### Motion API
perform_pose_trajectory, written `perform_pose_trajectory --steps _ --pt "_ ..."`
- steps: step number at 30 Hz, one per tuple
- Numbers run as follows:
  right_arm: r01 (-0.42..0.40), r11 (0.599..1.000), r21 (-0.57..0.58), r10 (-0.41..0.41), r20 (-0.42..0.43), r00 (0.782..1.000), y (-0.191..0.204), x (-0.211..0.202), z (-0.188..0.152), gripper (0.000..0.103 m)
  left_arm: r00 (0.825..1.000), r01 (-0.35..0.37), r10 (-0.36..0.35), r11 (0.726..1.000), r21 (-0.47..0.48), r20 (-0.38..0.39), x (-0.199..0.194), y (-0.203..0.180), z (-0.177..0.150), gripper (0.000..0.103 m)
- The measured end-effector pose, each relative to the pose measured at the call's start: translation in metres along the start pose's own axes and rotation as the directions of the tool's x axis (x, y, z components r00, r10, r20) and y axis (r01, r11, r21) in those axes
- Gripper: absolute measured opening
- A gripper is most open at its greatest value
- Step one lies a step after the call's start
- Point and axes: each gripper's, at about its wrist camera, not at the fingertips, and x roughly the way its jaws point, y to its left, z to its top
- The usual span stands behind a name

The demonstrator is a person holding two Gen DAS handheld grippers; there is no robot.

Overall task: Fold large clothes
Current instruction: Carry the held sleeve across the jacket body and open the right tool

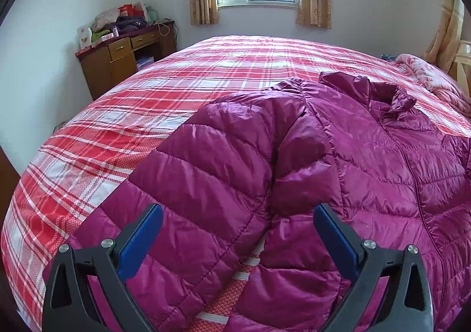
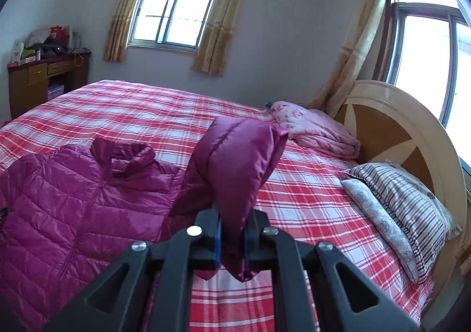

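the magenta quilted down jacket [image 1: 338, 155] lies front-up on the bed [image 1: 176, 91], zipper closed, collar [image 1: 379, 91] toward the far side. one sleeve [image 1: 206, 185] rests flat on the plaid red-and-white bedspread [image 2: 309, 193], beside the jacket body. the other sleeve [image 2: 235, 161] is lifted off the bed, its cuff end pinched in the right hand-held gripper [image 2: 232, 236], whose jaws are clamped together on the fabric. the left hand-held gripper [image 1: 238, 221] hovers above the flat sleeve with its jaws wide apart, blue pads [image 1: 141, 240] clear of the fabric. a folded pink blanket [image 2: 315, 129] and striped pillows [image 2: 403, 208] lie near the wooden headboard [image 2: 397, 126]. a wooden desk [image 1: 123, 58] with clutter stands by the wall.
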Motion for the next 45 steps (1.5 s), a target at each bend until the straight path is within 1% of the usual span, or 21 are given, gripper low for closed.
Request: perform_pose_trajectory --steps 5,11,14,18,22,30,35,39,40,41,42,43,44,45 --pt "-0.062 0.997 -0.045 0.063 0.014 0.998 0.04 0.002 0.006 0.013 0.999 -0.031 0.032 0.999 -0.028 0.026 0.003 0.01 0.011 0.102" --pt "-0.141 0.983 -0.121 0.144 0.012 0.99 0.094 0.007 0.008 0.013 0.998 -0.06 0.061 0.997 -0.044 0.019 0.017 0.016 0.02 0.102" --pt "-0.176 0.973 -0.152 0.179 0.001 0.984 0.116 0.01 0.003 0.013 0.998 -0.065 0.066 0.997 -0.05 0.011 0.022 0.018 0.022 0.102" --pt "-0.227 0.961 -0.157 0.226 -0.028 0.974 0.144 0.019 -0.005 0.013 0.997 -0.077 0.077 0.995 -0.059 0.007 0.027 0.024 0.023 0.102" --pt "-0.258 0.952 -0.165 0.252 -0.055 0.966 0.171 0.031 -0.017 0.013 0.995 -0.095 0.096 0.993 -0.069 0.004 0.033 0.031 0.026 0.102" --pt "-0.297 0.942 -0.157 0.28 -0.117 0.953 0.203 0.052 -0.04 0.013 0.992 -0.12 0.118 0.991 -0.059 -0.033 0.052 0.034 0.021 0.102" --pt "-0.322 0.934 -0.154 0.3 -0.151 0.942 0.216 0.062 -0.051 0.013 0.993 -0.113 0.11 0.992 -0.063 -0.047 0.057 0.036 0.019 0.102" --pt "-0.337 0.927 -0.165 0.312 -0.16 0.936 0.225 0.063 -0.056 0.013 0.993 -0.111 0.108 0.992 -0.056 -0.056 0.06 0.036 0.017 0.102" --pt "-0.347 0.923 -0.167 0.321 -0.166 0.932 0.227 0.063 -0.057 0.015 0.992 -0.11 0.107 0.992 -0.057 -0.06 0.061 0.036 0.017 0.102" --pt "-0.36 0.917 -0.17 0.332 -0.173 0.927 0.231 0.063 -0.058 0.02 0.993 -0.108 0.104 0.992 -0.059 -0.063 0.062 0.036 0.017 0.102" --pt "-0.367 0.914 -0.17 0.338 -0.176 0.924 0.232 0.062 -0.059 0.021 0.993 -0.106 0.102 0.992 -0.061 -0.066 0.062 0.036 0.016 0.102" --pt "-0.374 0.912 -0.169 0.345 -0.176 0.922 0.233 0.062 -0.06 0.025 0.993 -0.103 0.099 0.992 -0.065 -0.07 0.063 0.037 0.016 0.102" --pt "-0.39 0.906 -0.165 0.361 -0.18 0.915 0.234 0.061 -0.06 0.037 0.993 -0.101 0.096 0.993 -0.067 -0.073 0.063 0.037 0.015 0.102" --pt "-0.409 0.899 -0.159 0.38 -0.184 0.906 0.236 0.058 -0.061 0.043 0.993 -0.099 0.094 0.993 -0.068 -0.076 0.064 0.038 0.015 0.102"
